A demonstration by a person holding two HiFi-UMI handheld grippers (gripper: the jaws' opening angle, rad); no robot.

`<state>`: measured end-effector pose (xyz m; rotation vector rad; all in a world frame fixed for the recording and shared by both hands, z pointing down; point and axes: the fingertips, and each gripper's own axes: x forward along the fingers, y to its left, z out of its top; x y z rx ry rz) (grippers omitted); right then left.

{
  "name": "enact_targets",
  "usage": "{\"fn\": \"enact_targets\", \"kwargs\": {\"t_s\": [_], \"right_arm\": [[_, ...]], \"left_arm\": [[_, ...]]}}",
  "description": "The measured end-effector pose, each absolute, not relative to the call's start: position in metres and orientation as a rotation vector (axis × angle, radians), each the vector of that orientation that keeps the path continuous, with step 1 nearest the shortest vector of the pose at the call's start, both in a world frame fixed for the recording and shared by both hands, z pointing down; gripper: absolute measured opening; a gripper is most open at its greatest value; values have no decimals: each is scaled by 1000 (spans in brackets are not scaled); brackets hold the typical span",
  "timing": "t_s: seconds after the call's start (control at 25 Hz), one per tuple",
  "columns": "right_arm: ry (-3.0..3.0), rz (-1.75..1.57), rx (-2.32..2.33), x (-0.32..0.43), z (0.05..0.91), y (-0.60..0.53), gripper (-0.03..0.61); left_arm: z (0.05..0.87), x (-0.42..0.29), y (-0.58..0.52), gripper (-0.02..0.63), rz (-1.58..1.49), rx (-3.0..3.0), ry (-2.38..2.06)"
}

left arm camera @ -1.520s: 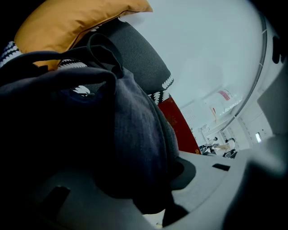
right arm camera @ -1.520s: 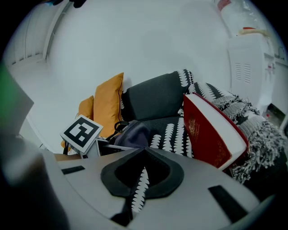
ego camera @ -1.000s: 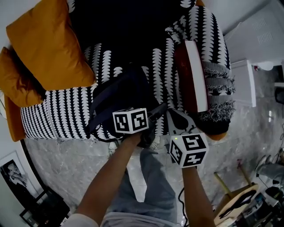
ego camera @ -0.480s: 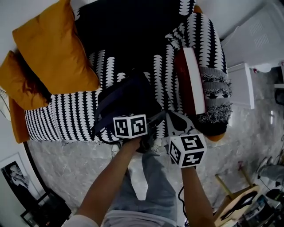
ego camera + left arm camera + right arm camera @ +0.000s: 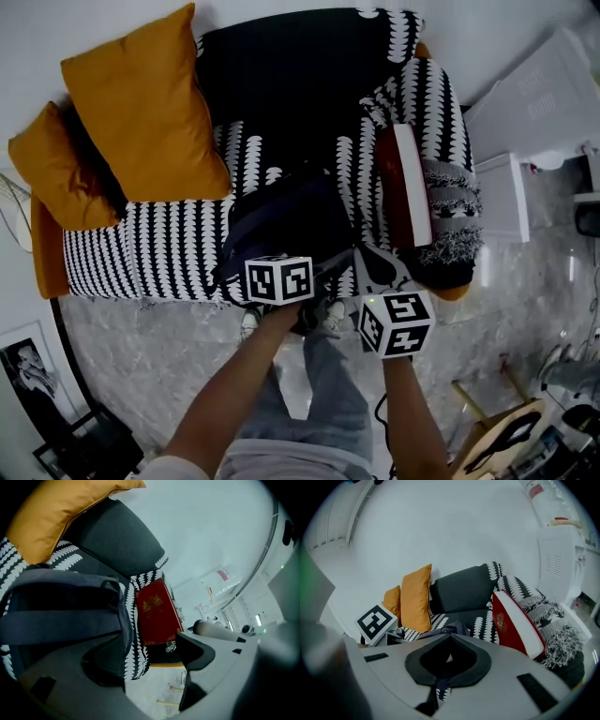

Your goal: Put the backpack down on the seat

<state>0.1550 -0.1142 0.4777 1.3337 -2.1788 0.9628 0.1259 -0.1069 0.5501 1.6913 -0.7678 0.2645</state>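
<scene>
Orange cushions (image 5: 145, 112), perhaps a red book (image 5: 387, 187)

The head view is looking steeply down from above the black-and-white patterned sofa (image 5: 141, 253). The left gripper view is sitting close against the dark navy backpack (image 5: 61, 616), facing sideways along the sofa; the right gripper view is facing the dark grey backrest (image 5: 464, 592), nearly level — all three are sharing the flat red gold-stamped book (image 5: 389, 187) and large orange cushion (image 5: 150, 103).

On the seat (image 5: 141, 258), cushions (image 5: 145, 103) block the left, a red book (image 5: 394, 187) the right, the backpack (image 5: 291, 220) the near middle; bare seat lies left of the backpack.
</scene>
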Motion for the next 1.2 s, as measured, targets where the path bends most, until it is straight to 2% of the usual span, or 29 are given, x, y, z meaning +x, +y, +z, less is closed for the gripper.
{"fn": "enact_targets", "kwargs": {"t_s": [0.48, 0.84, 1.2], "right_arm": [[-2196, 900, 1416, 149, 396, -94, 2], [-2259, 803, 1446, 126, 325, -88, 2], [-2302, 704, 1504, 96, 260, -72, 2]], "left_arm": [[451, 105, -101, 327, 257, 1859, -811], [361, 83, -97, 295, 305, 2051, -858], [289, 53, -79, 218, 347, 2190, -912]]}}
